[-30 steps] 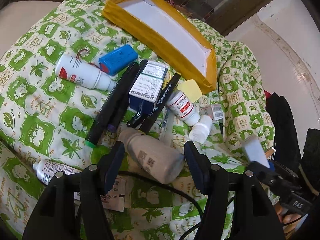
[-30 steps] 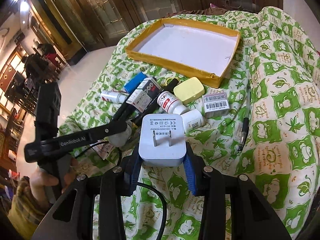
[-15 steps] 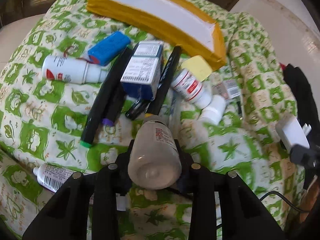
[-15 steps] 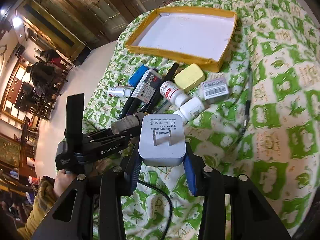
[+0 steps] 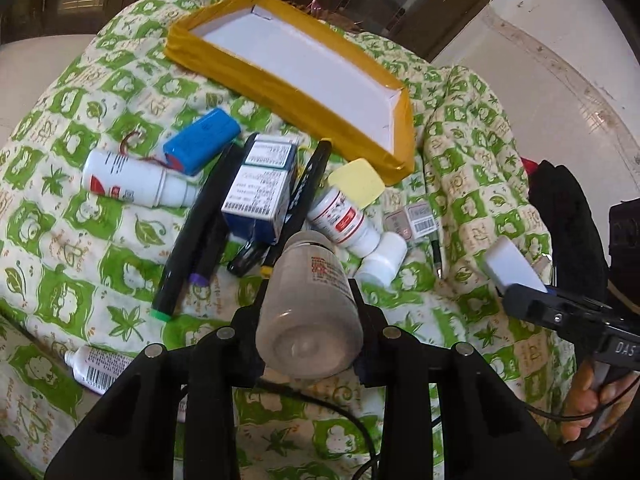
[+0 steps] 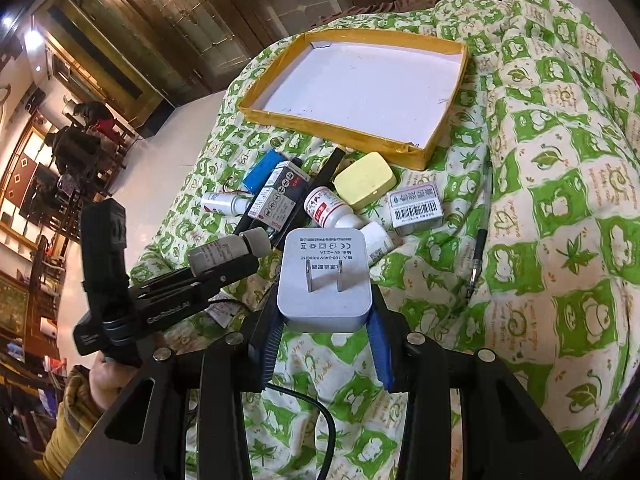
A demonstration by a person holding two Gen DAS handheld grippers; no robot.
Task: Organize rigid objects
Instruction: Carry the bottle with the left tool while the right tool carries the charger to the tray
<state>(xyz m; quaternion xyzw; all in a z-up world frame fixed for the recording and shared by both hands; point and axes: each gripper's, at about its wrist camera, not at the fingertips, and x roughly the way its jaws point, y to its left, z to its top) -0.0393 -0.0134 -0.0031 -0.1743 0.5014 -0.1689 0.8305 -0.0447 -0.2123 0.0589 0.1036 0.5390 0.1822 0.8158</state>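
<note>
The left claw (image 5: 310, 312) is clamping a grey-white bottle (image 5: 310, 300) between its jaws, base toward the camera and cap pointing out over the clutter, lifted clear of the green-and-white patterned cloth (image 5: 80, 240). The right claw (image 6: 324, 316) is gripping a white plug adapter (image 6: 325, 276) between its blue pads (image 6: 380, 354), prongs facing up, also off the cloth. Beyond both claws, markers (image 5: 200, 228), a blue-and-white box (image 5: 260, 192), a red-labelled bottle (image 5: 344, 220) and a yellow case (image 6: 365, 179) are lying in a heap, with the yellow-rimmed tray (image 6: 340, 126) sitting just past them.
</note>
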